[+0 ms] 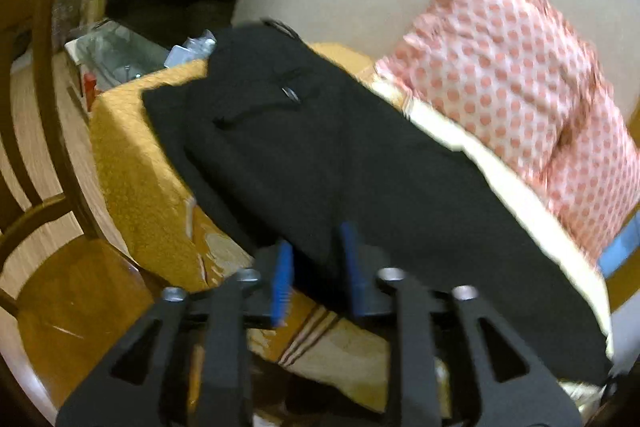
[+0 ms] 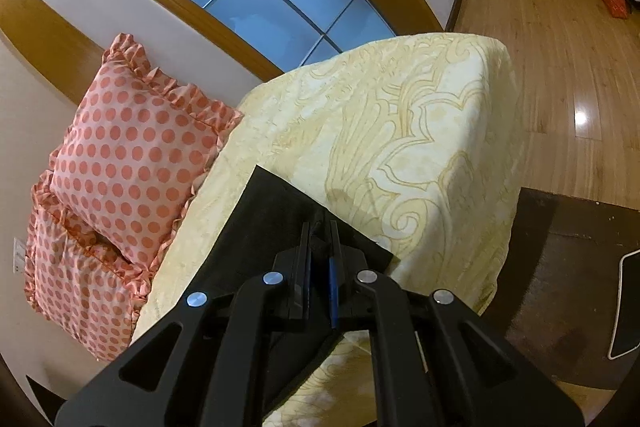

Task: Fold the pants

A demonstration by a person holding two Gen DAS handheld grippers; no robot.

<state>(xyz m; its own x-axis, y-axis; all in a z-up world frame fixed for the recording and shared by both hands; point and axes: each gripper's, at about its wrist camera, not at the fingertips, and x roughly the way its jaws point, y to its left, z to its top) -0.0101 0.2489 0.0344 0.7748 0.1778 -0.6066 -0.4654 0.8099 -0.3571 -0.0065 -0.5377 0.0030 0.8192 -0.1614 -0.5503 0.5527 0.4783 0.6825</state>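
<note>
On the bed (image 2: 420, 115), black pants (image 1: 320, 155) lie flat beside polka-dot pillows (image 2: 132, 151). Left tool (image 1: 316, 267) straddles a fabric edge, jaws partly apart. Right tool (image 2: 320, 247) is clamped onto the hem.

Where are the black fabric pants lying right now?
The black fabric pants lie along the yellow patterned bedspread, beside the orange polka-dot pillows; the right gripper pinches one end.

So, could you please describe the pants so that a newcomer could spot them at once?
Start at the bed with the pale yellow patterned bedspread. Stretched along it, beside the pink polka-dot ruffled pillows, lie the long black fabric pants. They are the only plain dark thing there, with a small zipped pocket.
</note>
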